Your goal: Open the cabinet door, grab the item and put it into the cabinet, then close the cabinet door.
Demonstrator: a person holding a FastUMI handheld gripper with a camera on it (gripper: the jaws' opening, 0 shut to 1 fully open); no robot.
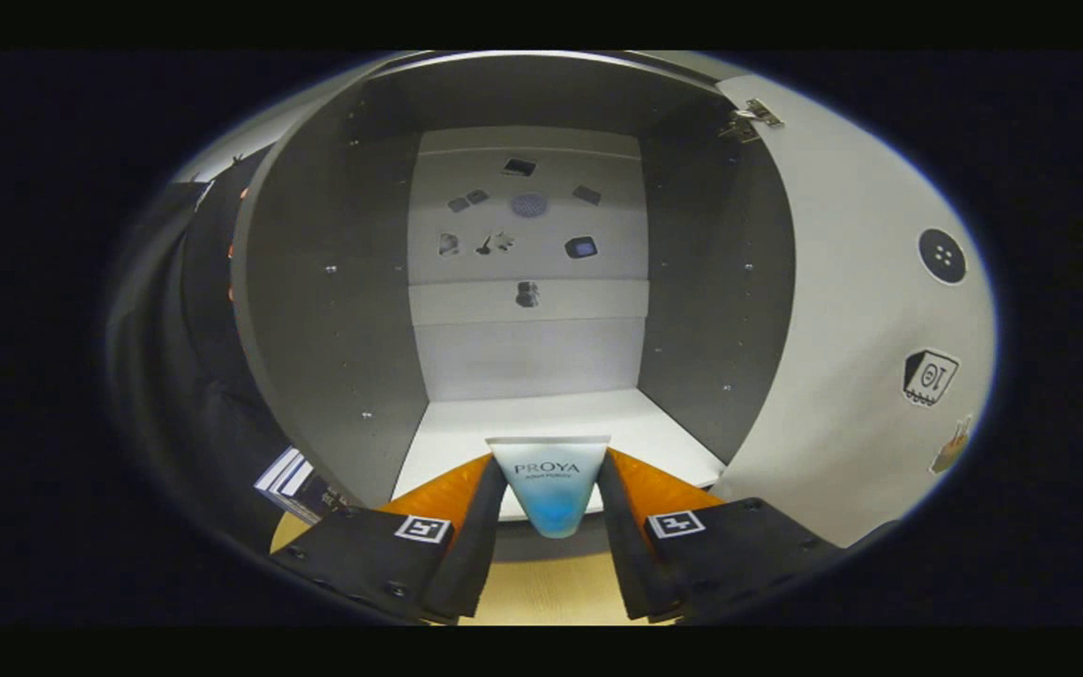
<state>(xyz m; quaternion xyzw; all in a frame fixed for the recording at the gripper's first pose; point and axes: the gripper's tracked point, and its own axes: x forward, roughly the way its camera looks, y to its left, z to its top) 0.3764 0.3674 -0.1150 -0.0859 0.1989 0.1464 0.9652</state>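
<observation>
Jaws clamping upright tube (551, 489) (cap down)

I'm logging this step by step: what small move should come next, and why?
Probably carry the tube forward over the cabinet floor. The gripper is shut on it, the door stands open, and the tube hangs just short of the floor's front edge.

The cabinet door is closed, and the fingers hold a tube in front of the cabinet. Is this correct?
Not quite. The gripper view shows the cabinet door open, swung to the right, with the cabinet interior exposed. The rest stands: the gripper fingers hold the tube in front of it.
</observation>
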